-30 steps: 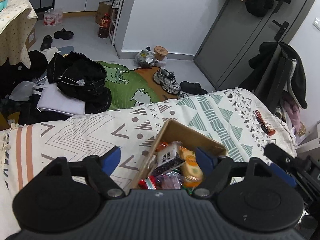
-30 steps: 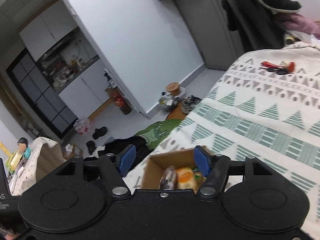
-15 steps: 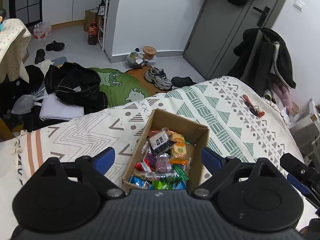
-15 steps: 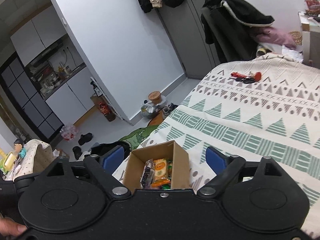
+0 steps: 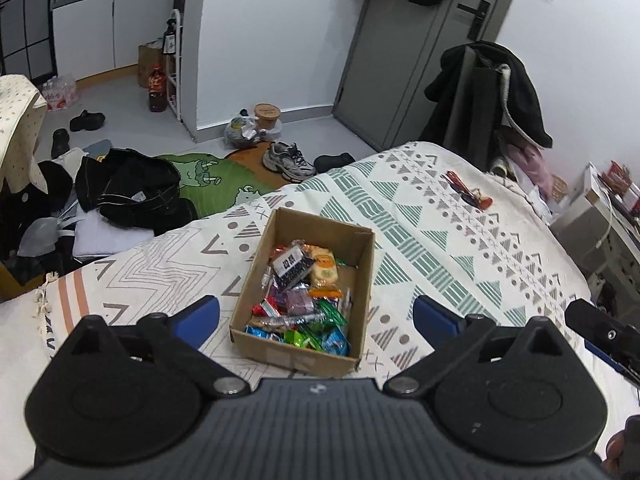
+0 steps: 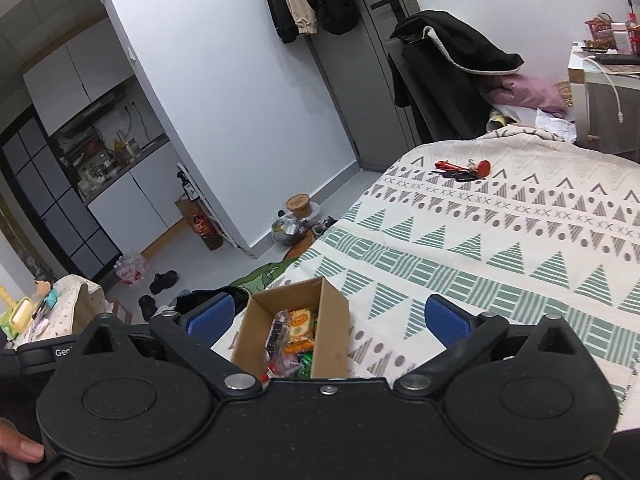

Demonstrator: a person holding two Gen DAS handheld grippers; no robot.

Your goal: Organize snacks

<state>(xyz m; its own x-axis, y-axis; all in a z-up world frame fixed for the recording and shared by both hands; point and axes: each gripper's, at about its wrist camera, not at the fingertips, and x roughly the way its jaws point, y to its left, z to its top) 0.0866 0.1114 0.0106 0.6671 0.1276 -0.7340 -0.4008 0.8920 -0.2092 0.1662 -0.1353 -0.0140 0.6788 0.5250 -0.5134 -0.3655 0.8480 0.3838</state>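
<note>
A cardboard box [image 5: 304, 288] of wrapped snacks [image 5: 304, 300] sits on the patterned bed [image 5: 460, 240], near its floor-side edge. The left tongs [image 5: 316, 316] are spread wide above it, holding nothing; the right tongs [image 6: 328, 316] are likewise spread and empty. The left view looks down into the whole box, while the right view shows only its far half plus red keys [image 6: 464, 170] farther along the bed

Open brown cardboard box [image 5: 362, 264] sits upright on the patterned bed cover [image 5: 440, 240], flaps absent, holding a loose heap of wrapped snacks [image 5: 304, 300]: black-labelled packet and orange-yellow packet uppermost, green, blue, purple wrappers below.
</note>
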